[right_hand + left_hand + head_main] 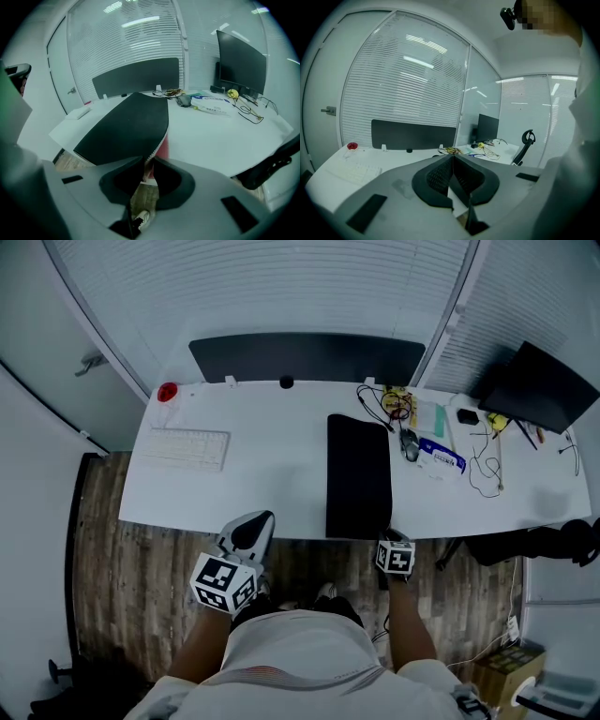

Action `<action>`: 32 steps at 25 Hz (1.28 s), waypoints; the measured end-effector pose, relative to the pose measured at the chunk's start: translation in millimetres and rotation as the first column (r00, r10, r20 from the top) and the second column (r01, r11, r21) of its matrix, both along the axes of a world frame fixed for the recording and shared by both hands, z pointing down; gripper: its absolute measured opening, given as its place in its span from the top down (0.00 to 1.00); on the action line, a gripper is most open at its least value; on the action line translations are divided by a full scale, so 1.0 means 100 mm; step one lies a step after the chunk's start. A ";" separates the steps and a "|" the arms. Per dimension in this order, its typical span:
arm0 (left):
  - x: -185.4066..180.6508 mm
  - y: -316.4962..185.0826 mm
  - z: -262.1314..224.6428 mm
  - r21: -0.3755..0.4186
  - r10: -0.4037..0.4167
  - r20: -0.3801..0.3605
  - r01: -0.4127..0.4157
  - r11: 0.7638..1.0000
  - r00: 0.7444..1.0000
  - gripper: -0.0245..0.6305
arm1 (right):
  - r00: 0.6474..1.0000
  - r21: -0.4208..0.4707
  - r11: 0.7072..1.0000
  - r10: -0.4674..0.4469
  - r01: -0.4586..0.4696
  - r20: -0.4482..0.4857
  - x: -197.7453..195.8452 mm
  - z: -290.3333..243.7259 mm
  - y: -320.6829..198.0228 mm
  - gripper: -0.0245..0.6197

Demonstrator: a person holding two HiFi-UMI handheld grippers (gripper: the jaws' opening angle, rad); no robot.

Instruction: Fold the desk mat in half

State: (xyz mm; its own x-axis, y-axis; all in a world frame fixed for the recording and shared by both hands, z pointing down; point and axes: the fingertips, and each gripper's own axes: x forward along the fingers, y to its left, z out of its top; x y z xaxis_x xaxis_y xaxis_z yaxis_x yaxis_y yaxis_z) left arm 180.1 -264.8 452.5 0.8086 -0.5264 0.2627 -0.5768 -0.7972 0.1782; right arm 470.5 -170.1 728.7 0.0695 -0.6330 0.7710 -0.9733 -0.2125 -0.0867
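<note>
The black desk mat point(358, 474) lies on the white desk point(272, 484) as a narrow strip, doubled over, reaching the front edge. In the right gripper view the mat point(126, 126) shows a red underside at its near corner. My right gripper point(390, 538) is at the mat's front right corner. Its jaws point(149, 161) stand slightly apart, open, with the mat's corner edge between the tips. My left gripper point(255, 521) hangs in front of the desk edge, left of the mat and apart from it. It point(452, 158) is shut, its tips meeting on nothing.
A white keyboard point(185, 447) lies at the desk's left, a small red object point(167, 391) behind it. Cables point(394, 404), a mouse point(409, 443) and a blue-and-white pack point(441, 454) sit right of the mat. A dark monitor point(539, 385) stands far right; a dark screen panel point(307, 357) lines the back.
</note>
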 end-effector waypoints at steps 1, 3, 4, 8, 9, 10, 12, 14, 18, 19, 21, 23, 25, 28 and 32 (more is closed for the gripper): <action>-0.01 0.00 0.00 0.000 0.003 -0.002 -0.003 1.000 1.000 0.94 | 1.000 0.001 1.000 0.007 -0.007 -0.018 0.02 -0.03 0.01 0.77; -0.02 -0.01 -0.01 0.000 0.012 -0.011 -0.012 1.000 1.000 0.94 | 0.997 0.036 0.999 0.028 -0.025 -0.078 0.07 -0.21 0.00 0.70; -0.02 -0.02 -0.02 0.001 0.019 -0.017 -0.019 1.000 1.000 0.94 | 0.993 0.073 0.997 0.039 -0.031 -0.113 0.09 -0.37 -0.03 0.70; 0.01 -0.09 -0.10 0.017 0.055 -0.045 -0.054 0.998 0.997 0.94 | 0.982 0.295 0.956 0.045 0.011 -0.184 -0.04 -1.30 -0.28 0.76; 0.01 -0.11 -0.13 0.024 0.065 -0.054 -0.064 0.998 0.996 0.94 | 0.980 0.351 0.936 0.042 0.029 -0.192 -0.11 -1.56 -0.35 0.79; 0.02 -0.13 -0.17 0.033 0.075 -0.062 -0.073 0.997 0.995 0.94 | 0.979 0.403 0.914 0.043 0.042 -0.200 -0.18 -1.82 -0.41 0.81; 0.04 -0.18 -0.26 0.054 0.094 -0.078 -0.090 0.995 0.993 0.94 | 0.975 0.495 0.867 0.055 0.059 -0.214 -0.31 -2.32 -0.48 0.82; 0.05 -0.23 -0.36 0.078 0.108 -0.090 -0.101 0.992 0.990 0.94 | 0.971 0.568 0.820 0.069 0.075 -0.229 -0.44 -2.77 -0.50 0.87; 0.01 -0.30 -0.54 0.121 0.122 -0.116 -0.107 0.987 0.986 0.94 | 0.967 0.658 0.743 0.064 0.118 -0.245 -0.72 -3.40 -0.45 0.88; -0.01 -0.31 -0.58 0.130 0.123 -0.120 -0.107 0.986 0.985 0.94 | 0.966 0.670 0.732 0.062 0.126 -0.250 -0.78 -3.49 -0.45 0.88; -0.05 -0.34 -0.62 0.143 0.126 -0.124 -0.108 0.984 0.984 0.94 | 0.964 0.680 0.720 0.060 0.139 -0.260 -0.87 -3.59 -0.45 0.88; -0.09 -0.37 -0.64 0.146 0.129 -0.127 -0.110 0.983 0.984 0.94 | 0.962 0.679 0.720 0.059 0.144 -0.267 -0.93 -3.61 -0.47 0.88; -0.12 -0.38 -0.65 0.147 0.132 -0.126 -0.113 0.983 0.983 0.94 | 0.962 0.676 0.723 0.059 0.142 -0.266 -0.97 -3.60 -0.49 0.88; -0.15 -0.39 -0.65 0.149 0.137 -0.124 -0.118 0.982 0.983 0.94 | 0.964 0.671 0.728 0.054 0.141 -0.261 -1.02 -3.58 -0.52 0.88; -0.21 -0.41 -0.66 0.150 0.136 -0.122 -0.117 0.982 0.983 0.94 | 0.964 0.670 0.727 0.040 0.152 -0.263 -1.11 -3.58 -0.56 0.88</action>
